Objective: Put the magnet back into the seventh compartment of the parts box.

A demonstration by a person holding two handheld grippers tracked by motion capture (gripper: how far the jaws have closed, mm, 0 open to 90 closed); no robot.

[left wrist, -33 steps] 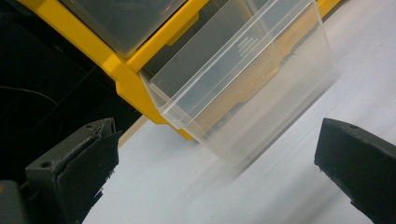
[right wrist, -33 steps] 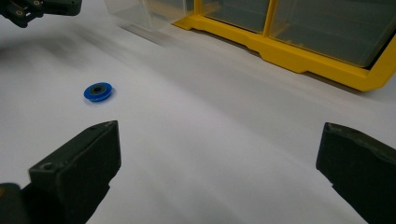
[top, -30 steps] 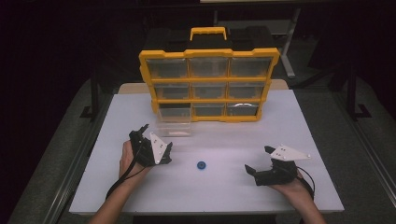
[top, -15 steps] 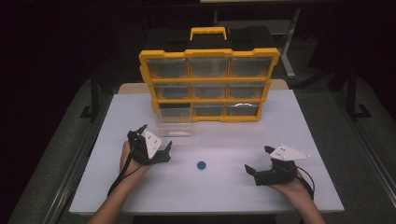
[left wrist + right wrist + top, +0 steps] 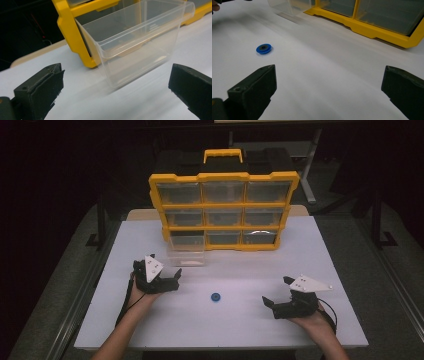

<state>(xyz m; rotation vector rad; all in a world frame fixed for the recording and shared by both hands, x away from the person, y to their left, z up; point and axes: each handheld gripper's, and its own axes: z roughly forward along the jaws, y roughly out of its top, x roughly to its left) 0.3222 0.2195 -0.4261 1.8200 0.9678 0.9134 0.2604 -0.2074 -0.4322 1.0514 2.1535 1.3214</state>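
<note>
On the white desk (image 5: 240,325) in the high view, a small blue disc (image 5: 215,296) lies between the left hand-held gripper (image 5: 172,279) and the right hand-held gripper (image 5: 272,306), apart from both. A clear drawer (image 5: 186,254) stands pulled out of the yellow organizer (image 5: 224,176).

In the left gripper view, wide-spread jaws hold nothing and face that drawer (image 5: 140,42).

In the right gripper view, empty jaws gape towards the disc (image 5: 264,48), flat with a dark centre. Being so thin, it could likely skid away if pinched carelessly.
</note>
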